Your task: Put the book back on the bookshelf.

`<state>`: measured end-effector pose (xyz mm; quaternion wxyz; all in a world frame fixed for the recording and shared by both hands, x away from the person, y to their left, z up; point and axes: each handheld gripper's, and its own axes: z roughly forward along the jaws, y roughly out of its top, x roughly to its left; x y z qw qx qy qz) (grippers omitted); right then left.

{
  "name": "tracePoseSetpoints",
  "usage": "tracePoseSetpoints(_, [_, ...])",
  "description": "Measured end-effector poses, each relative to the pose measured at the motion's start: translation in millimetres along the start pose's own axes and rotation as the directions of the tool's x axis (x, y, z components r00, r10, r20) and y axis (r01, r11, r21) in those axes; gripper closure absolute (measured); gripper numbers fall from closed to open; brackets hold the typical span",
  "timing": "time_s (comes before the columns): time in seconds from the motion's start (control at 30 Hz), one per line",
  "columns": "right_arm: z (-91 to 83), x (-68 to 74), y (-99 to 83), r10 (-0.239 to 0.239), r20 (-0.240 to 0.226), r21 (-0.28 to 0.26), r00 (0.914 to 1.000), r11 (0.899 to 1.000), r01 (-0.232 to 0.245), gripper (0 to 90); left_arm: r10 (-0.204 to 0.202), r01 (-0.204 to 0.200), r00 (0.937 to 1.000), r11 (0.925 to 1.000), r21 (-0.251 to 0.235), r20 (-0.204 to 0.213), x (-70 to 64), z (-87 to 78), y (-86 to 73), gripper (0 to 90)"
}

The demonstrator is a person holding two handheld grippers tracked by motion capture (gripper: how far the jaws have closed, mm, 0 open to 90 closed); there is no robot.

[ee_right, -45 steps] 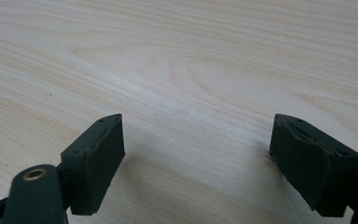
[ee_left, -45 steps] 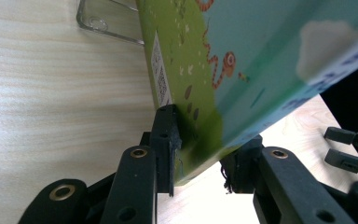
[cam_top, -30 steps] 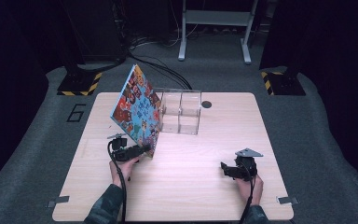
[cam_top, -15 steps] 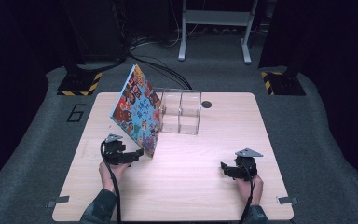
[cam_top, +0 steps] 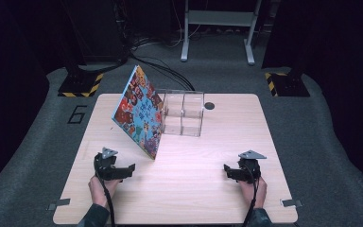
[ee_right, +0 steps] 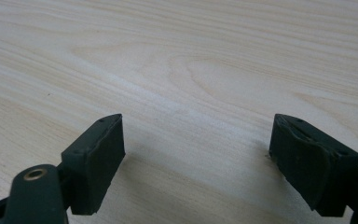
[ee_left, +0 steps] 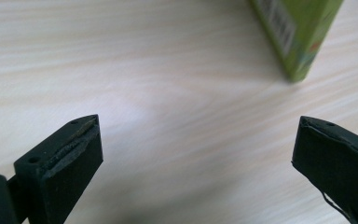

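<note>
So the table (cam_top: 179, 198) has a book (cam_top: 139, 112) standing tilted on its far left part, leaning back against a clear box (cam_top: 183, 113) that sits just to its right, touching it. A small round hole (cam_top: 210, 106) in the tabletop is just right of the box, near the far edge. The left gripper (cam_top: 131, 168) is at the near left, a bit nearer than the book's bottom corner and apart from it. The right gripper (cam_top: 227, 169) is at the near right, well apart from the book and box. Behind the table, on the floor, cables (cam_top: 160, 71) run off to the far side, and a stand (cam_top: 217, 28) is farther back.
</note>
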<state>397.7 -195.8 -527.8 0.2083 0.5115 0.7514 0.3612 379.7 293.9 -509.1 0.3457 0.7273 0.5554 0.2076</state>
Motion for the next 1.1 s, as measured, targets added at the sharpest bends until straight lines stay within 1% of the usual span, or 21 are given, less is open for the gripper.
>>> tracePoseSetpoints(0.07, [0.2,0.1,0.0,-0.004,-0.001,0.001,1.0000,1.000,0.004,17.1,0.001,-0.001,0.9996,1.0000,0.008,-0.027,3.4,-1.1,-9.3,0.9])
tracePoseSetpoints(0.13, [0.2,0.1,0.1,-0.008,-0.001,0.003,1.0000,1.000,0.008,17.1,0.012,-0.011,0.9982,0.9997,0.023,-0.060,7.2,-2.8,-18.4,0.0])
tracePoseSetpoints(0.2, [0.2,0.1,0.0,-0.010,-0.001,0.002,0.9999,1.000,0.010,17.0,0.005,-0.002,0.9971,0.9990,0.045,-0.076,10.2,-5.3,-26.3,0.0])
tracePoseSetpoints(0.23, [0.3,0.3,0.0,-0.011,-0.001,0.003,0.9999,1.000,0.011,16.9,0.020,-0.016,0.9954,0.9987,0.048,-0.094,11.8,-6.6,-30.0,0.0])
tracePoseSetpoints(0.27, [0.3,0.4,0.1,-0.013,0.001,0.006,0.9999,1.000,0.013,16.9,0.018,-0.014,0.9946,0.9989,0.045,-0.102,13.3,-7.6,-33.4,0.0])
tracePoseSetpoints(0.3, [0.4,0.4,0.1,-0.019,0.003,0.006,0.9998,1.000,0.019,16.8,0.003,0.001,0.9952,0.9992,0.040,-0.098,15.1,-9.9,-36.1,0.0])
tracePoseSetpoints(0.33, [0.3,0.8,0.2,-0.020,0.007,0.010,0.9998,1.000,0.020,16.8,0.009,-0.005,0.9940,0.9993,0.036,-0.109,17.8,-12.0,-38.1,0.0])
tracePoseSetpoints(0.4, [0.6,1.5,0.3,-0.019,0.009,0.011,0.9998,1.000,0.019,16.7,-0.013,0.017,0.9936,0.9994,0.029,-0.112,21.7,-15.4,-41.7,0.0])
tracePoseSetpoints(0.47, [0.7,1.5,0.4,-0.020,0.010,0.010,0.9998,1.000,0.019,16.7,-0.006,0.008,0.9933,0.9997,0.021,-0.115,27.8,-19.2,-45.4,0.0])
tracePoseSetpoints(0.5, [0.8,1.4,0.4,-0.024,0.010,0.010,0.9996,1.000,0.024,16.7,-0.017,0.018,0.9928,0.9998,0.009,-0.118,30.2,-20.7,-48.3,0.0])
tracePoseSetpoints(0.53, [1.1,0.9,0.4,-0.038,0.012,0.006,0.9992,0.999,0.038,16.6,-0.018,0.019,0.9922,0.9998,0.006,-0.123,31.9,-21.7,-49.1,0.0])
tracePoseSetpoints(0.6, [1.5,2.8,0.2,-0.036,0.027,0.011,0.9990,0.999,0.036,16.3,-0.025,0.026,0.9927,0.9997,0.002,-0.118,35.4,-23.7,-51.0,0.0])
tracePoseSetpoints(0.63, [2.3,3.6,0.7,-0.037,0.030,0.014,0.9989,0.999,0.036,15.8,-0.016,0.016,0.9934,0.9999,-0.002,-0.113,37.3,-24.1,-51.4,0.0])
tracePoseSetpoints(0.67, [2.4,3.5,0.7,-0.038,0.031,0.016,0.9988,0.999,0.037,15.4,0.009,-0.008,0.9943,0.9999,0.009,-0.106,39.7,-25.4,-51.6,0.0])
tracePoseSetpoints(0.7, [2.5,3.5,0.9,-0.033,0.034,0.016,0.9989,0.999,0.033,15.0,0.006,-0.006,0.9950,1.0000,0.002,-0.100,40.2,-25.2,-51.9,0.0])
tracePoseSetpoints(0.73, [2.6,3.8,0.9,-0.025,0.037,0.015,0.9990,1.000,0.025,14.8,0.013,-0.013,0.9956,0.9999,0.004,-0.093,41.1,-25.6,-52.0,0.0])
tracePoseSetpoints(0.8, [2.3,3.6,0.9,-0.029,0.034,0.018,0.9990,0.999,0.028,14.8,0.030,-0.029,0.9963,0.9995,0.009,-0.080,43.4,-26.3,-52.0,0.0])
tracePoseSetpoints(0.83, [2.3,3.6,0.9,-0.028,0.035,0.019,0.9990,0.999,0.028,14.6,0.030,-0.029,0.9969,0.9996,0.003,-0.073,44.2,-25.8,-52.3,0.0])
tracePoseSetpoints(0.93, [2.4,3.7,0.9,-0.027,0.037,0.018,0.9990,0.999,0.026,14.5,0.047,-0.047,0.9968,0.9989,0.005,-0.065,46.8,-26.2,-51.9,0.0])
tracePoseSetpoints(1.0, [2.2,3.3,0.8,-0.035,0.040,0.022,0.9986,0.999,0.034,14.3,0.044,-0.044,0.9970,0.9990,0.006,-0.064,46.7,-26.2,-52.0,0.0])
tracePoseSetpoints(1.1, [2.2,3.3,0.8,-0.035,0.040,0.022,0.9986,0.999,0.034,14.3,0.042,-0.041,0.9972,0.9991,0.009,-0.063,46.5,-26.3,-52.0,0.0])
